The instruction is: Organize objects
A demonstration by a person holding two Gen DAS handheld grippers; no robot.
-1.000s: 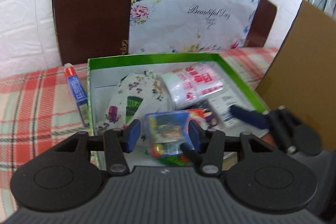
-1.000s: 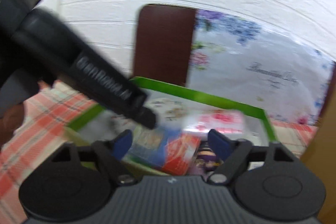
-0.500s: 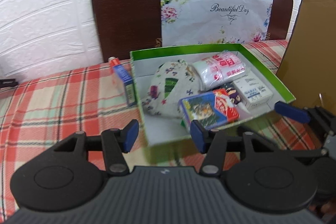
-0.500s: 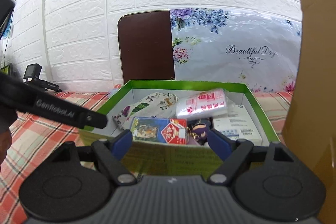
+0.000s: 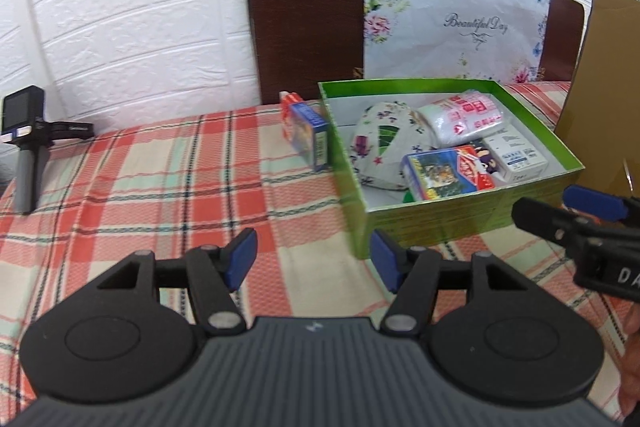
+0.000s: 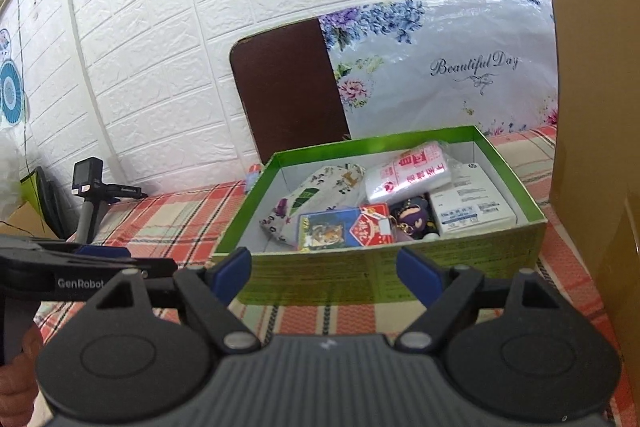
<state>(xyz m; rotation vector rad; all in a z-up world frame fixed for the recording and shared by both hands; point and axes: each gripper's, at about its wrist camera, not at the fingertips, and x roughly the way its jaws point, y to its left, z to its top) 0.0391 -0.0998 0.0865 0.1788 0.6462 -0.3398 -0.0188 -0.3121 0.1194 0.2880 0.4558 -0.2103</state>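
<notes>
- Green box point(image 5: 472, 223) on the plaid table point(image 5: 160, 179), cardboard sheet point(image 5: 600, 87) close on its right, open cloth to the left.
- Left gripper point(image 5: 313, 259) near the box's near-left corner, fingers just opening, half apart, holding nothing.
- Right gripper point(image 6: 325, 273) facing the near wall, fingers wide, empty.
- Card pack point(image 6: 344, 229), pouch point(image 6: 316, 203) inside; small blue box point(image 5: 310, 135) just outside, left.

Both wrist cameras look forward and downward from near the plaid tablecloth point(image 5: 140, 187). Both see the green box point(image 5: 460, 219) point(image 6: 372, 275); each view catches the other gripper's fingers at its edge.
</notes>
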